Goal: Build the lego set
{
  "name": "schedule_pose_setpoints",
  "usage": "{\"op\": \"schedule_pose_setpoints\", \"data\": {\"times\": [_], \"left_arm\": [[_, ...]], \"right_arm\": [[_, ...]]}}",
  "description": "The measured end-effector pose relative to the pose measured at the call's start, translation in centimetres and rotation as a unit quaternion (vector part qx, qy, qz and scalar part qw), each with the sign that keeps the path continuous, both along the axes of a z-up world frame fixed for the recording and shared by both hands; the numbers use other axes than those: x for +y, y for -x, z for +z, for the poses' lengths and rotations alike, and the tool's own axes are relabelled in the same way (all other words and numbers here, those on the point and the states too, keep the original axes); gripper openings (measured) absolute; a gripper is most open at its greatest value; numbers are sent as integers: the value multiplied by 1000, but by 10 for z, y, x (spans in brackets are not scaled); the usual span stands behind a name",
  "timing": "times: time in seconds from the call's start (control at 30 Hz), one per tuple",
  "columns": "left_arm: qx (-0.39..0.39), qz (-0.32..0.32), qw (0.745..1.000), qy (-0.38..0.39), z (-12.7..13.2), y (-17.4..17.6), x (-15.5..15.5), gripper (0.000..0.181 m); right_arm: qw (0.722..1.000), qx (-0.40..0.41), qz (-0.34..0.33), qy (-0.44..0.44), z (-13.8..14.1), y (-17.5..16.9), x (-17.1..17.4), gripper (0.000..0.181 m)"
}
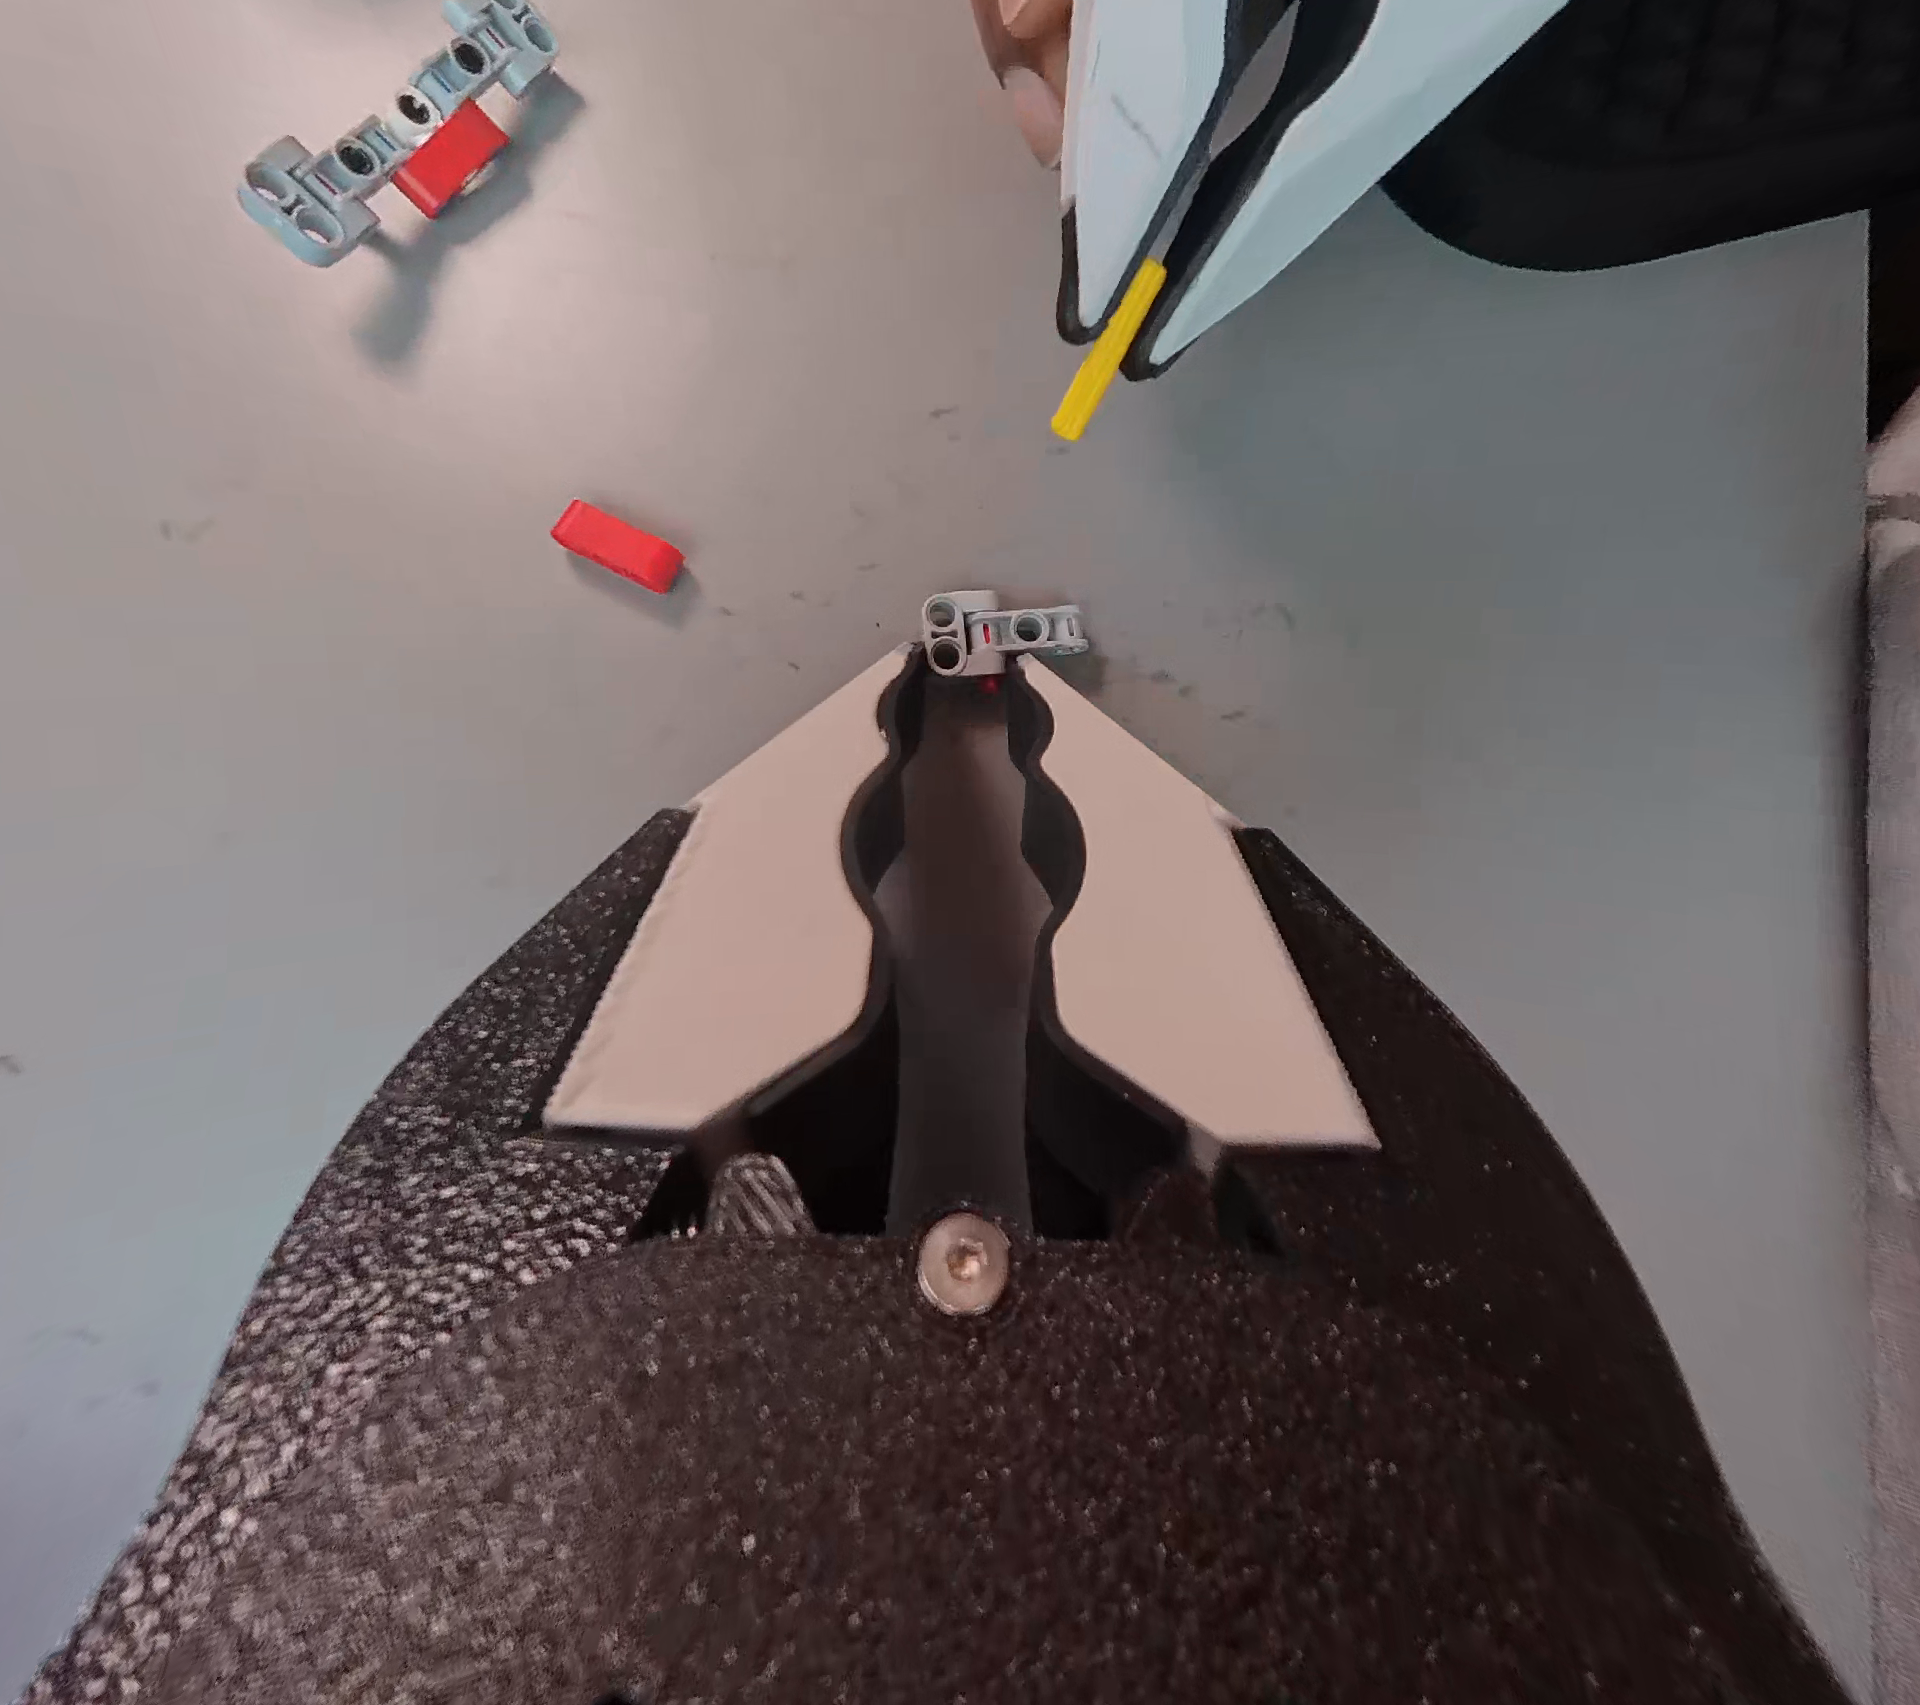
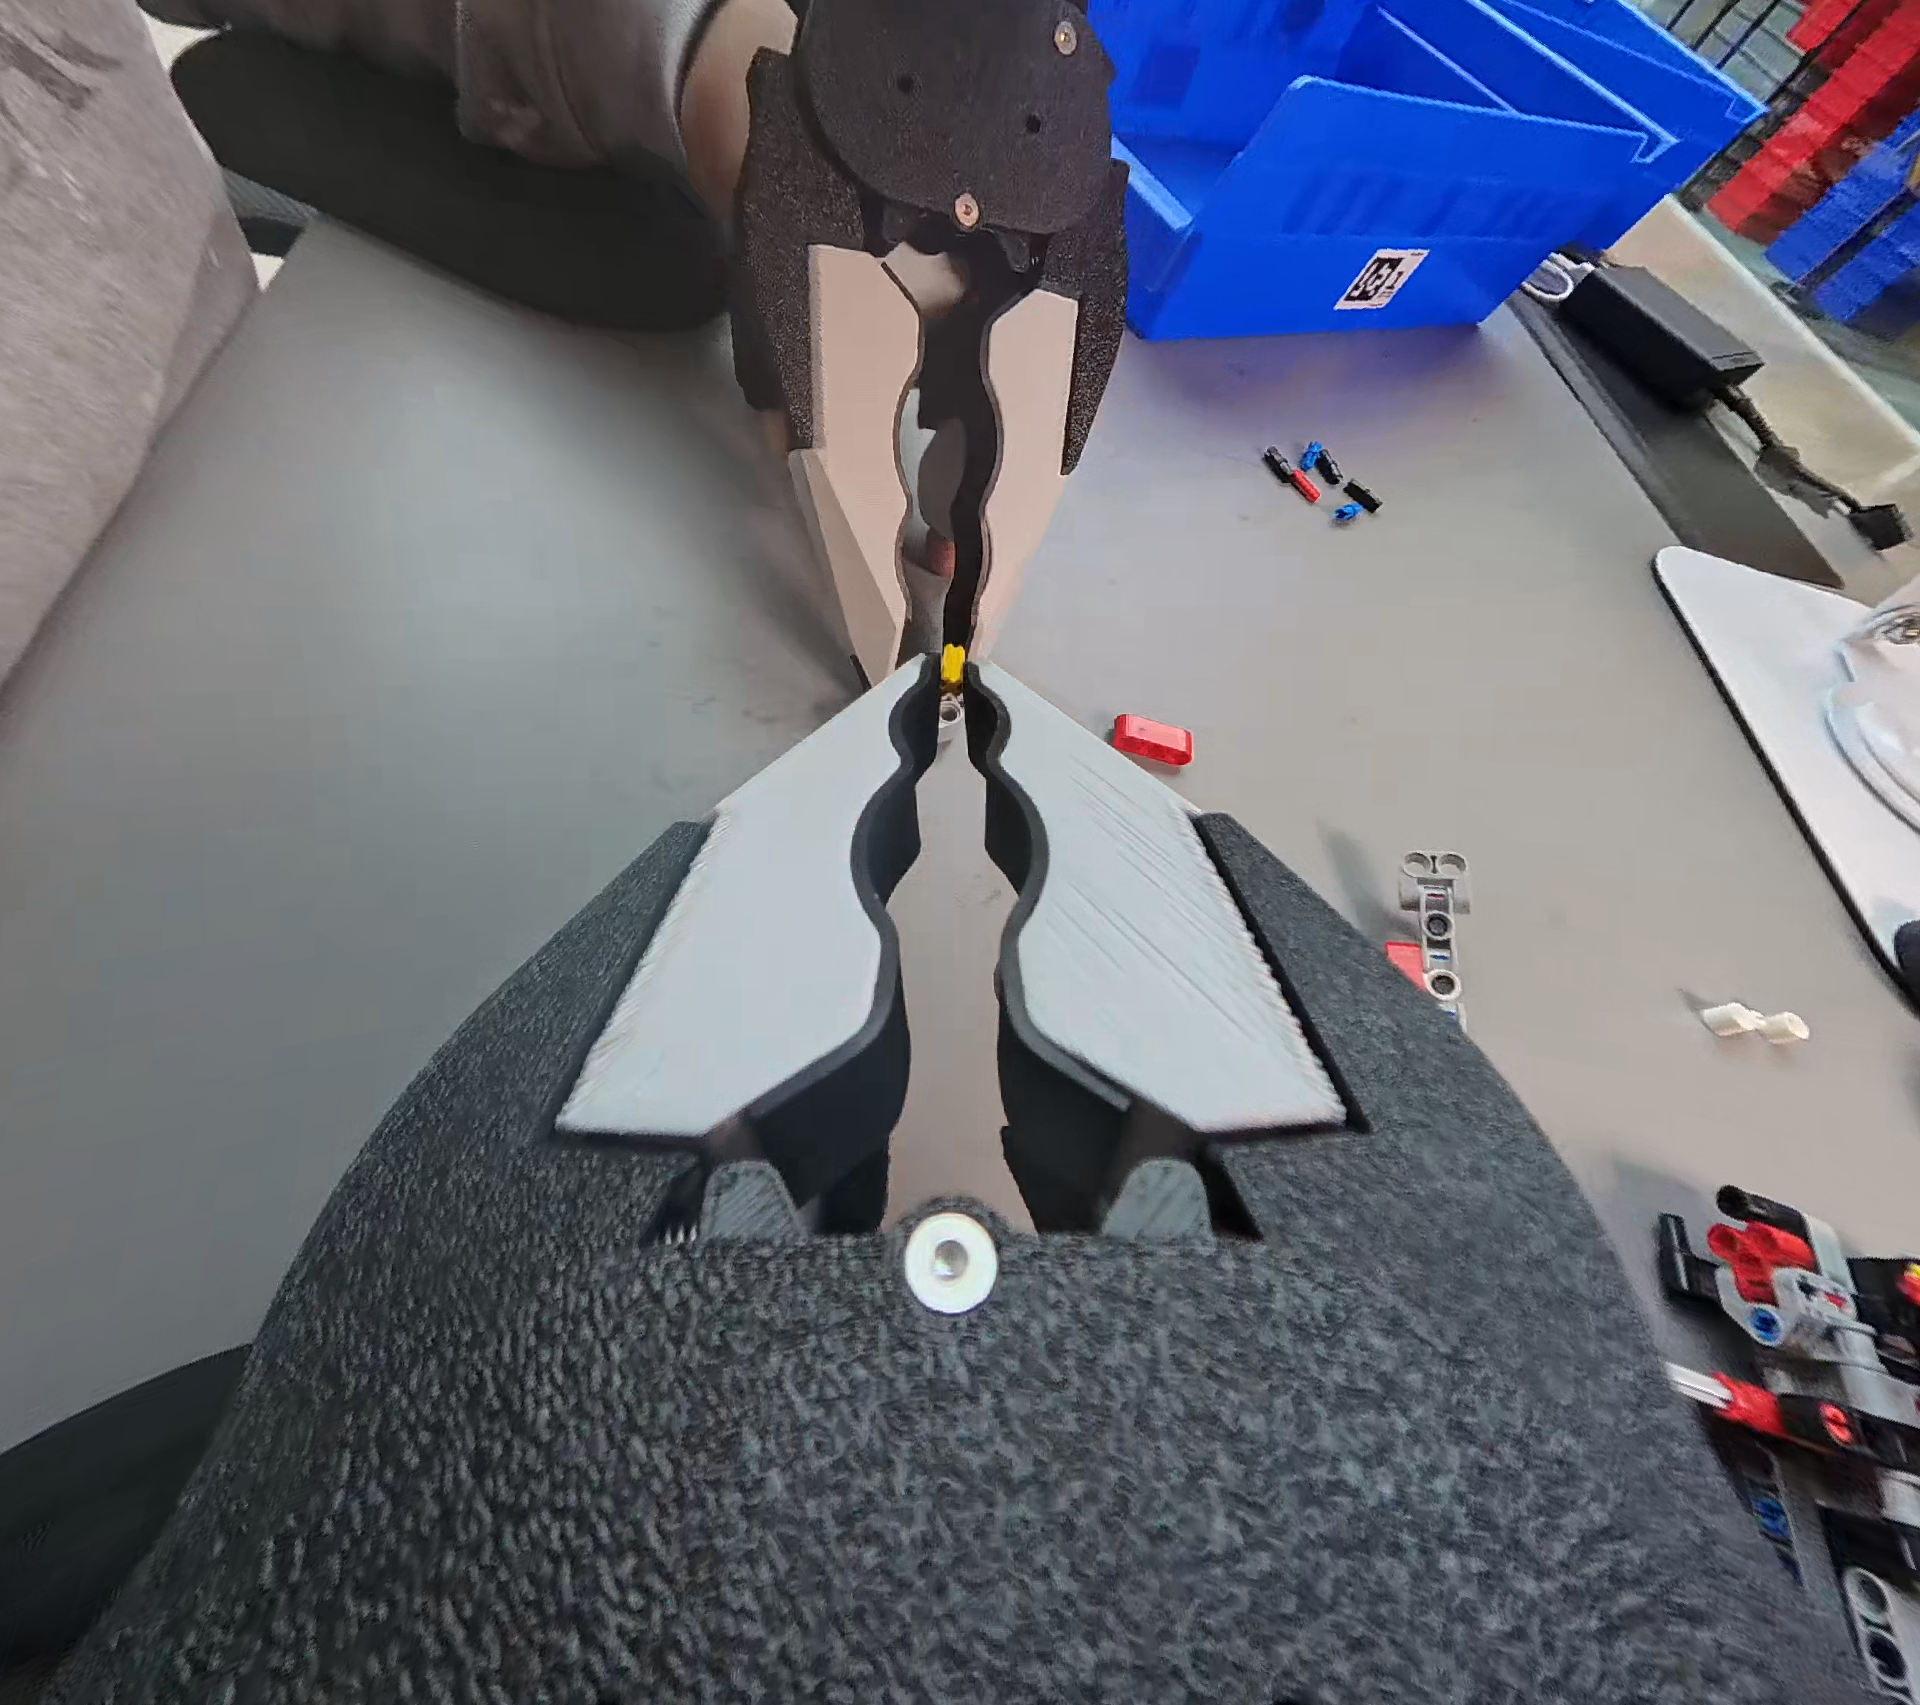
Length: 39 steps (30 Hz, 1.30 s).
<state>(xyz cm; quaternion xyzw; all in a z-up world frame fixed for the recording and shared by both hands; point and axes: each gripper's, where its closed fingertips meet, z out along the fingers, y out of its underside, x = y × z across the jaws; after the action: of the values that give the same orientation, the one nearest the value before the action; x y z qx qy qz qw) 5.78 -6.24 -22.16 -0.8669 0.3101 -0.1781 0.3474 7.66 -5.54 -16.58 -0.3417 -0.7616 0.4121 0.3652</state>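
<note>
My left gripper [image 1: 961,663] is shut on a small grey connector piece [image 1: 1000,632], held just above the grey table [image 1: 727,408]. My right gripper [image 2: 948,668] is shut on a yellow axle [image 2: 951,663]. In the left wrist view the right gripper [image 1: 1117,351] comes in from the top right with the yellow axle [image 1: 1107,351] sticking out of its tips, pointing down toward the grey piece but apart from it. In the right wrist view the left gripper [image 2: 935,647] stands opposite, tips nearly meeting mine.
A loose red beam [image 1: 618,546] lies left of the grey piece. A grey and red subassembly [image 1: 400,123] lies farther left. The larger partly built model [image 2: 1808,1343] sits at the right. Small pins [image 2: 1320,479], blue bins [image 2: 1382,128] and a white tray [image 2: 1787,720] stand behind.
</note>
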Motion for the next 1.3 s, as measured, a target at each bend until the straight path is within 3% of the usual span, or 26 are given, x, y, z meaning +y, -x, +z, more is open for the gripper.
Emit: {"op": "schedule_pose_setpoints", "data": {"times": [0.03, 0.13, 0.27, 0.33, 0.77, 1.3], "left_arm": [[-17, -9, 1000, -3, 3, -3, -1, 13], [-105, -54, 993, -16, 29, -14, -11, 13], [-240, -105, 964, -48, 78, -21, -25, 13], [-262, -110, 957, -63, 88, -22, -27, 13], [-156, -82, 968, -176, 96, -22, -17, 13], [-65, -68, 971, -221, 93, -22, -17, 12]], "right_arm": [[1000, 1, 4, 7, 2, -2, 0, 2], [998, 13, 27, 46, 15, -8, -6, 1], [993, 42, 60, 91, 41, -15, -20, 1], [990, 52, 70, 110, 50, -16, -26, 1], [983, 33, 50, 175, 57, -15, -16, 1], [977, -8, 52, 208, 50, -15, -22, 2]]}}
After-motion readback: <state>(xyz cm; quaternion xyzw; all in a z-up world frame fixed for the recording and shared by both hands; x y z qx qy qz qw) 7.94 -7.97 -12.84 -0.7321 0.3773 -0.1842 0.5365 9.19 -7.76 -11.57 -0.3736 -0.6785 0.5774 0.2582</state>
